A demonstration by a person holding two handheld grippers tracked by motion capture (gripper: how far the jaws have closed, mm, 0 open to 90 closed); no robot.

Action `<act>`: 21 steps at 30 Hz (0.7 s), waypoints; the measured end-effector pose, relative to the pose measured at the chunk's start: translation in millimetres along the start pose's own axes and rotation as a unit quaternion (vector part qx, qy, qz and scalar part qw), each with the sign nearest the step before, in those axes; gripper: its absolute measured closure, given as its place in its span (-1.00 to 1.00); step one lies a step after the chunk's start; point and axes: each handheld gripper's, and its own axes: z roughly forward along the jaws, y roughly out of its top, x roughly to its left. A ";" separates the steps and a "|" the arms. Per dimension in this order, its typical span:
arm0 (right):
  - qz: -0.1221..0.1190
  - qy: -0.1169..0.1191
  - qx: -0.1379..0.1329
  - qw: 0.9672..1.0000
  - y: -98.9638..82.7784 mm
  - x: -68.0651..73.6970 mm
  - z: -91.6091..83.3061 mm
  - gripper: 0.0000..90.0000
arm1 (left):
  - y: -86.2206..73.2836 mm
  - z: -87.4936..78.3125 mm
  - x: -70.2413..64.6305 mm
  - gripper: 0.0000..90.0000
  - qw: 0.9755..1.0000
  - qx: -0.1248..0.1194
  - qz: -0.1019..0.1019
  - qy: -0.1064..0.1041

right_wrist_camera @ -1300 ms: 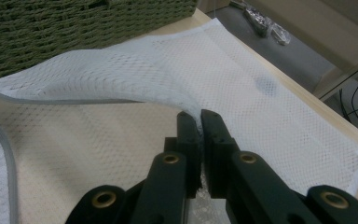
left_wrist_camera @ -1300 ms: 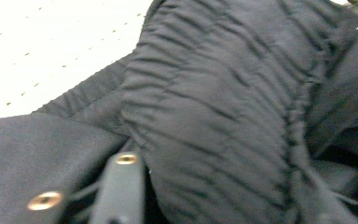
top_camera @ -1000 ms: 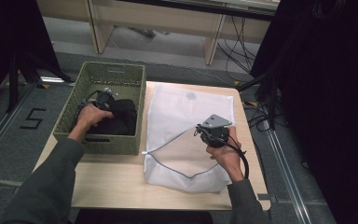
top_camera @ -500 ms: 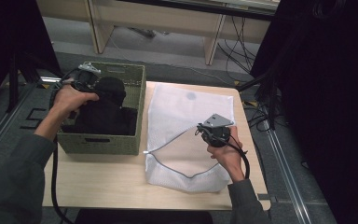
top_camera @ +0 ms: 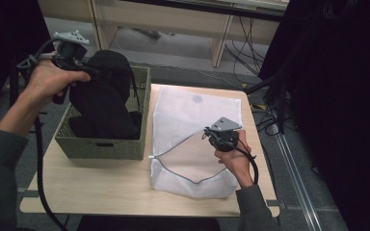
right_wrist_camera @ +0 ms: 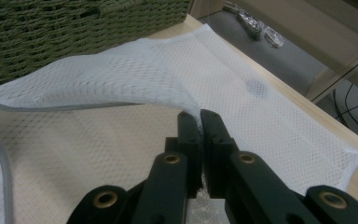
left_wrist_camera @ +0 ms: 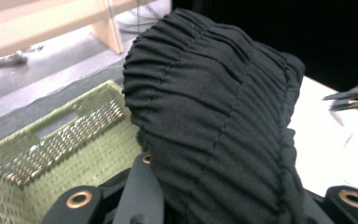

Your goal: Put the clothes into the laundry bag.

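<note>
A black ribbed garment (top_camera: pixel 103 96) hangs half out of the green woven basket (top_camera: pixel 101 147) at the table's left. My left gripper (top_camera: pixel 87 70) is shut on its top, high above the basket's far left corner. In the left gripper view the bunched black garment (left_wrist_camera: pixel 214 102) covers the jaws, with the basket (left_wrist_camera: pixel 51 154) below. A white mesh laundry bag (top_camera: pixel 192 110) lies flat on the right half of the table. My right gripper (top_camera: pixel 210 135) is shut on the bag's upper layer (right_wrist_camera: pixel 121 79) and holds it raised, so the grey-edged mouth gapes toward the basket; its tips (right_wrist_camera: pixel 199 116) pinch the mesh.
The wooden table (top_camera: pixel 101 187) has bare surface along its front edge. The left gripper's black cable (top_camera: pixel 41 163) hangs past the table's left front. Wooden furniture legs (top_camera: pixel 220 43) stand behind, and floor cables (top_camera: pixel 270 110) lie at the right beside dark drapes.
My left hand has risen from inside the basket, pulling the black garment up and toward the far left. The right hand and the mesh bag have stayed put.
</note>
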 end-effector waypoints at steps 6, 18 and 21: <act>0.008 -0.003 -0.001 1.000 -0.6 -0.9 0.2 0.96 | 29.0 -38.8 -37.1 0.69 0.999 -0.023 0.037 -0.029; 0.008 -0.003 0.001 1.000 -1.3 -1.1 0.5 0.96 | 3.7 -23.9 -137.1 0.68 0.981 -0.043 0.102 -0.162; 0.005 -0.003 0.001 1.000 -1.6 -1.7 0.5 0.96 | -14.2 -1.7 -161.8 0.68 0.973 -0.032 0.109 -0.201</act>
